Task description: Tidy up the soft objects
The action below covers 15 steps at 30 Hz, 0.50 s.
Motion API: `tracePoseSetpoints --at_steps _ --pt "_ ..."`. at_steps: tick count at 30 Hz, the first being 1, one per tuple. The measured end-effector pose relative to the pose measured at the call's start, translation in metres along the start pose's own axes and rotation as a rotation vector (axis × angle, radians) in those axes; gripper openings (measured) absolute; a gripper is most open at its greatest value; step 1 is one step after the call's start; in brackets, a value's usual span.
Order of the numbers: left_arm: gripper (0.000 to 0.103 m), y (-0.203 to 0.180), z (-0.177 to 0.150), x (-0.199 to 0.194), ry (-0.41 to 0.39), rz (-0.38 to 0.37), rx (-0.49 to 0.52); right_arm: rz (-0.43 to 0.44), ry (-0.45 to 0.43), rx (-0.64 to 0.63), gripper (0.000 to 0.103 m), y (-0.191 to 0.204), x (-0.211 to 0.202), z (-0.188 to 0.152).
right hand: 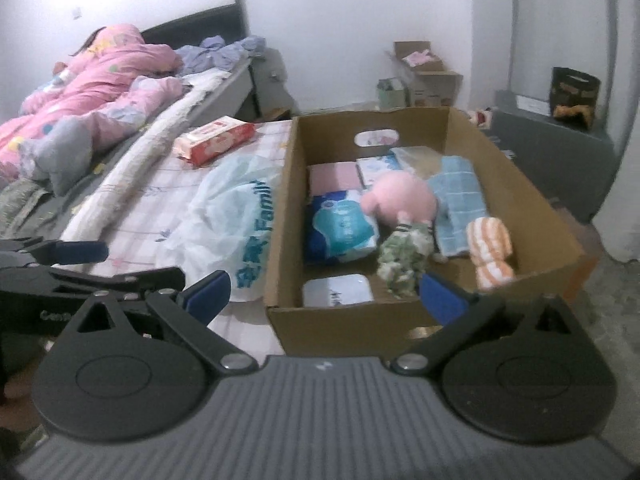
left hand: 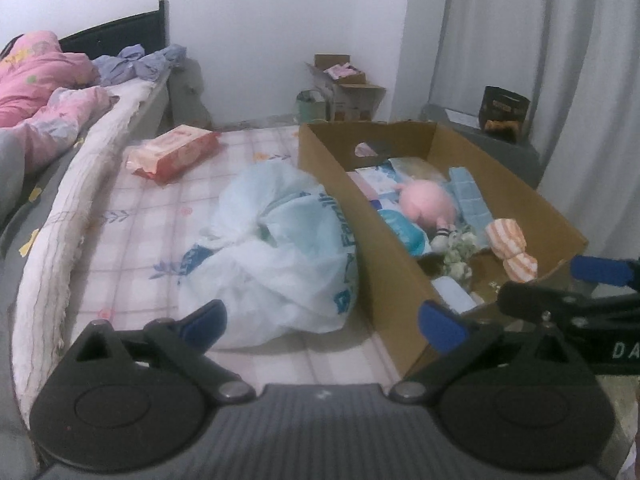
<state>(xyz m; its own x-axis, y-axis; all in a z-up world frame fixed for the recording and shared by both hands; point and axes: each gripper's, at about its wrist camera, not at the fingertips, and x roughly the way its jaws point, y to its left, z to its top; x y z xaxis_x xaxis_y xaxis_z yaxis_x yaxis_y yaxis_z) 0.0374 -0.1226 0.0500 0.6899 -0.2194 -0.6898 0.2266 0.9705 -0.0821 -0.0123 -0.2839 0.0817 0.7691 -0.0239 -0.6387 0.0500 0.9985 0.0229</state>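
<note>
- The left gripper (left hand: 324, 320) points forward and downward; its jaws stand wide apart with nothing between them. In the left wrist view its blue fingertips (left hand: 206, 318) frame the plastic bag (left hand: 280, 248) and the near corner of the cardboard box (left hand: 384, 280).
- The right gripper (right hand: 324, 294) points forward and downward over the near wall of the cardboard box (right hand: 360, 320); its jaws stand wide apart and empty.
- Each gripper appears in the other's view: the right gripper (left hand: 580, 292) at the right edge, the left gripper (right hand: 80, 268) at the left edge.
- The box sits on the mattress (right hand: 140, 216) at frame centre. It contains a pink plush toy (right hand: 400, 196), a blue towel (right hand: 460, 204), an orange-striped soft item (right hand: 492, 252) and tissue packs (right hand: 340, 232).
- The plastic bag lies just left of the box, touching its wall.
- A red tissue pack (right hand: 218, 138) lies on the mattress, upper left of the box.
</note>
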Motion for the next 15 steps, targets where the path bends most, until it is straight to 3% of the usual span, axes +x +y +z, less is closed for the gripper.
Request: tracePoseSetpoints --at_steps 15 --pt "0.102 -0.007 -0.001 0.009 0.055 0.012 -0.011 -0.035 0.050 0.025 0.102 -0.015 0.012 -0.010"
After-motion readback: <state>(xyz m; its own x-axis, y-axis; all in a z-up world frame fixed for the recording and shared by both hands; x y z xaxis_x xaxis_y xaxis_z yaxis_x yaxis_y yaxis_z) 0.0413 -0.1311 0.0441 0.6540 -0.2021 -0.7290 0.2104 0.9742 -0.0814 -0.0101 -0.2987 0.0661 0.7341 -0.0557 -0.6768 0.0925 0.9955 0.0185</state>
